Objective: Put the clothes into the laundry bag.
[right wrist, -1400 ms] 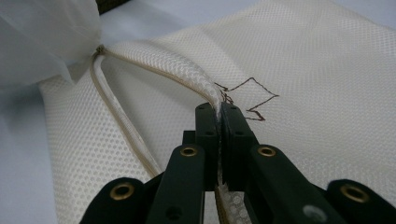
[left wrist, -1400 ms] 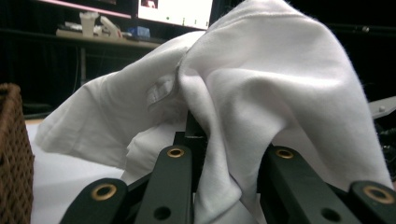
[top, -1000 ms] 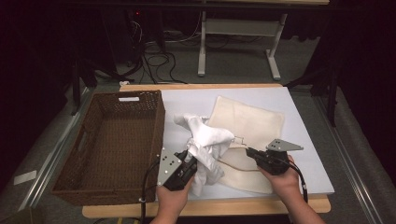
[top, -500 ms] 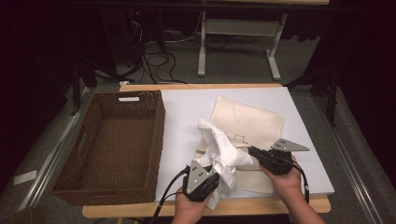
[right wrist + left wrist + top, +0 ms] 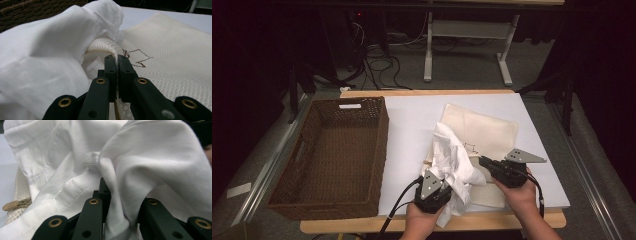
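Left tongs (image 5: 446, 176) at desk's 6 o'clock edge, clenched on fold of crumpled white cotton garment (image 5: 454, 162). Garment bunched at centre-front of white-topped desk (image 5: 412, 120), lying over left edge of flat cream mesh laundry bag (image 5: 482, 132). Right tongs (image 5: 483, 161) at 5 o'clock, clamped tight on bag's rim, lifting it. Brown woven wicker basket (image 5: 332, 150) at 9 o'clock, apart from garment.

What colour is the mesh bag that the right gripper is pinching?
Cream, a fine netted weave with a thin brown stitched line: the mesh bag, shown best in the right gripper view, its edge clamped by the right gripper.
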